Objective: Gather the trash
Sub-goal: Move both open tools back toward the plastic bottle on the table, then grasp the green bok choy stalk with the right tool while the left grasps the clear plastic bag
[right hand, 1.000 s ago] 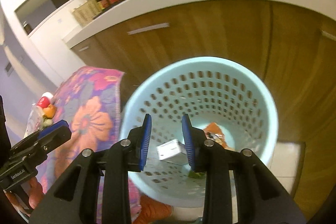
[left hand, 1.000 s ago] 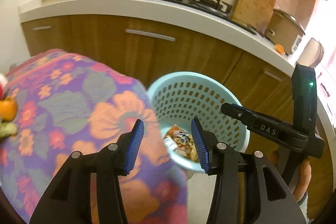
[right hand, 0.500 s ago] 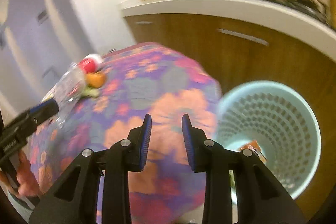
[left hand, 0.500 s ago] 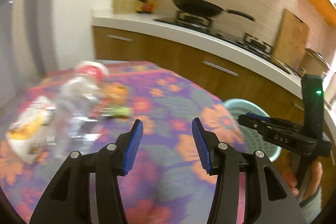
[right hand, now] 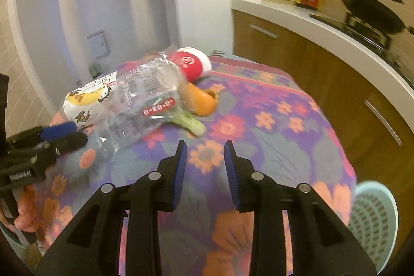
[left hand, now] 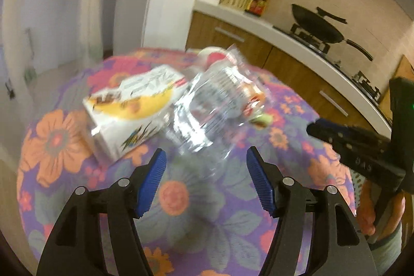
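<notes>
Left gripper (left hand: 204, 179) is being held wide open just below the clear plastic wrapper (left hand: 217, 105) mid-frame; right gripper (right hand: 203, 167) is being kept narrowly open, nothing gripped, over the floral tablecloth (right hand: 284, 126).

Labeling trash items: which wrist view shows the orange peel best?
Right wrist. The orange peel lies in plain sight there on the tablecloth, beside the clear wrapper and the green stalk. In the left wrist view the blurred wrapper covers that spot, and the peel cannot be picked out.
</notes>
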`<action>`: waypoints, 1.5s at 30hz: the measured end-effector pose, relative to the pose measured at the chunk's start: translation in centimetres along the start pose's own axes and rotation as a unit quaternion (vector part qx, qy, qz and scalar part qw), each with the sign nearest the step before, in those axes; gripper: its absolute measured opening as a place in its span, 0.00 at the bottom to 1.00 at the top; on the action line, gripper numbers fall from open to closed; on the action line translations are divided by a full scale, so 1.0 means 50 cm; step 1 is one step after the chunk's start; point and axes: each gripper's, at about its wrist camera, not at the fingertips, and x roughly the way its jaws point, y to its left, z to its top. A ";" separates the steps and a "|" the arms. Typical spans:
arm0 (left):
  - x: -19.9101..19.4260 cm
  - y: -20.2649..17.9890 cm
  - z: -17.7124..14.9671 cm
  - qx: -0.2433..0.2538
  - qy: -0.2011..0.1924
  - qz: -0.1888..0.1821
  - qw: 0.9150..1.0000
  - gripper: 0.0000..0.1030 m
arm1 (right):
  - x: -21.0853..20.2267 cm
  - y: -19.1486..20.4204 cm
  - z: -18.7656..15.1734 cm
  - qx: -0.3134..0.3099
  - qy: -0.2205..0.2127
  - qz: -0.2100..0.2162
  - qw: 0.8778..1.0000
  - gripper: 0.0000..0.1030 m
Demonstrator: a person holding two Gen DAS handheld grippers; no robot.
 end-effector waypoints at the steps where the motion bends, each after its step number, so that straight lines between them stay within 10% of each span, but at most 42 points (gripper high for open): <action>1: 0.006 0.001 -0.001 -0.008 0.004 -0.002 1.000 0.61 | 0.011 0.003 0.005 -0.008 0.002 0.001 1.000 0.26; 13: 0.100 0.046 0.029 -0.084 0.049 -0.051 0.994 0.59 | 0.125 -0.009 0.038 -0.035 0.047 0.043 0.997 0.26; 16: 0.116 0.044 0.036 -0.095 0.044 -0.062 0.992 0.59 | 0.140 -0.011 0.048 -0.033 0.053 0.046 0.997 0.59; 21: 0.130 0.034 0.033 -0.100 0.037 -0.072 0.992 0.49 | 0.146 0.009 0.051 -0.060 0.050 0.039 0.996 0.62; 34: 0.116 0.014 0.024 -0.081 0.017 -0.115 0.990 0.10 | 0.182 0.018 0.057 -0.066 0.083 0.048 0.993 0.17; 45: 0.017 -0.029 -0.015 -0.006 -0.019 -0.091 0.996 0.06 | 0.069 0.026 -0.027 -0.039 0.064 0.044 0.996 0.13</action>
